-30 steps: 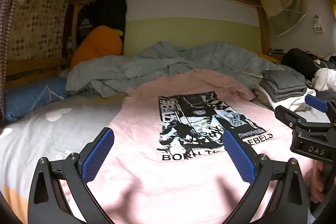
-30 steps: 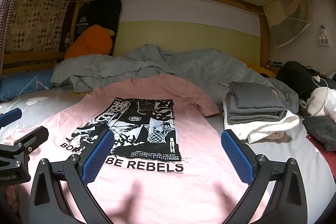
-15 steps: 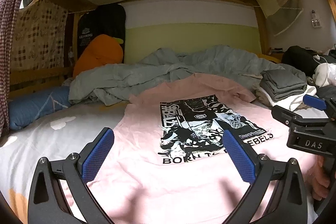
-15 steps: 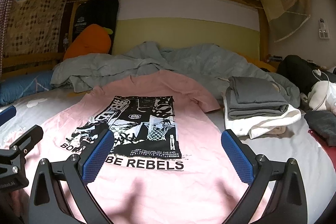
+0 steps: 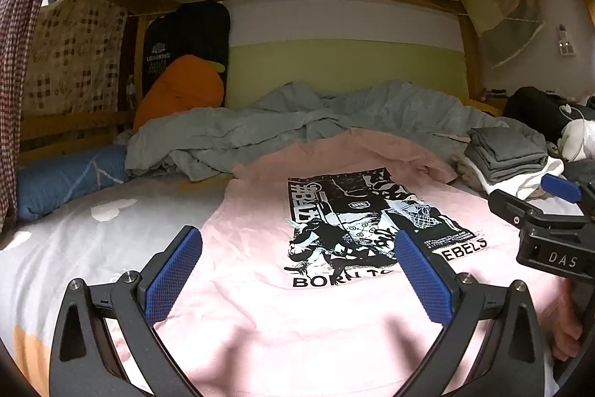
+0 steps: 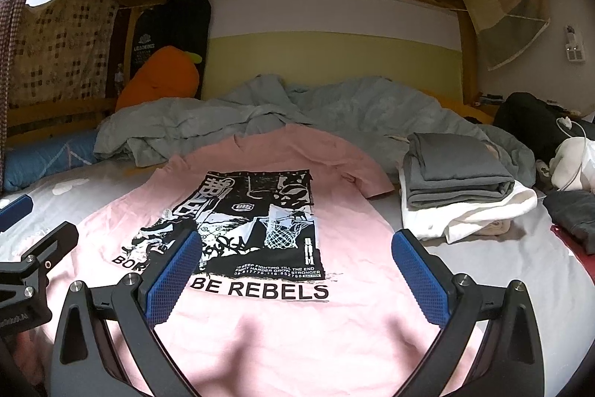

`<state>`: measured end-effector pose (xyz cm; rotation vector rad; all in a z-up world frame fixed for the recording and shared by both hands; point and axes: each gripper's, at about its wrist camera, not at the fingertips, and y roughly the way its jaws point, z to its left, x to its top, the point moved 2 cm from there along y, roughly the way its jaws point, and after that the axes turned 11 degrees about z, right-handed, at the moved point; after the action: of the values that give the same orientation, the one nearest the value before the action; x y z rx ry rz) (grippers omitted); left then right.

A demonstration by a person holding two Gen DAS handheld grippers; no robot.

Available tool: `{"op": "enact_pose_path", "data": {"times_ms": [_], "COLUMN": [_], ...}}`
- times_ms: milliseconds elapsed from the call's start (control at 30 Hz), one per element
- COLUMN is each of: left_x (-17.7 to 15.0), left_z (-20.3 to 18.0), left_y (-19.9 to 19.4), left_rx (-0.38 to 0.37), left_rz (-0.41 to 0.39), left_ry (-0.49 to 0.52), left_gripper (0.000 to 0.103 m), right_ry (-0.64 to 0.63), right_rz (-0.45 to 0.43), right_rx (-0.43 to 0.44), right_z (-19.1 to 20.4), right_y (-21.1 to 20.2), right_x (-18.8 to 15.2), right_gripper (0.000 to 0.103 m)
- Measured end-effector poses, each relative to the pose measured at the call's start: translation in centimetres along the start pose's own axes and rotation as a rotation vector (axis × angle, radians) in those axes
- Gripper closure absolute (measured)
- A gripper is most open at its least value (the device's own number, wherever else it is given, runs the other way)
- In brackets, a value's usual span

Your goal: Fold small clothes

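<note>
A pink T-shirt (image 5: 260,270) (image 6: 349,240) with a black-and-white print lies spread flat, print up, on the bed, its collar toward the far end. My left gripper (image 5: 297,270) hovers open over the shirt's near left part, nothing between its blue pads. My right gripper (image 6: 293,274) is open above the near right part, over the printed words. The right gripper also shows at the right edge of the left wrist view, and the left one at the left edge of the right wrist view.
A stack of folded grey and white clothes (image 6: 457,181) (image 5: 509,159) sits right of the shirt. A crumpled grey-green duvet (image 5: 297,121) lies behind it. An orange plush (image 5: 178,88) and blue pillow (image 5: 67,177) are at the far left; dark clothes (image 6: 572,211) at the right.
Both grippers have tilted slightly, so the views show a little more of the bed's far end. The shirt lies as before and both grippers stay open.
</note>
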<state>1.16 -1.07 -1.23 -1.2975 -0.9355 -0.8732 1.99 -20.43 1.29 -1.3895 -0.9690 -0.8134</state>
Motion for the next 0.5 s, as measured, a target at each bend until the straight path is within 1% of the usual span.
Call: {"op": "enact_pose_path", "data": {"times_ms": [267,500], "left_x": [-0.12,-0.12], "left_z": [-0.89,-0.98], "left_y": [-0.22,-0.24], "left_rx": [0.024,0.023], "left_rz": [-0.01,-0.006], "left_ry": [0.045,0.039], "left_gripper": [0.0,0.0], "right_ry": [0.01,0.009], "right_rz": [0.009,0.01], "right_rx": [-0.001,-0.002], "right_z": [-0.3,-0.34], "right_y": [0.16,0.12], "right_x": [0.06,0.03], "right_gripper": [0.001,0.001]}}
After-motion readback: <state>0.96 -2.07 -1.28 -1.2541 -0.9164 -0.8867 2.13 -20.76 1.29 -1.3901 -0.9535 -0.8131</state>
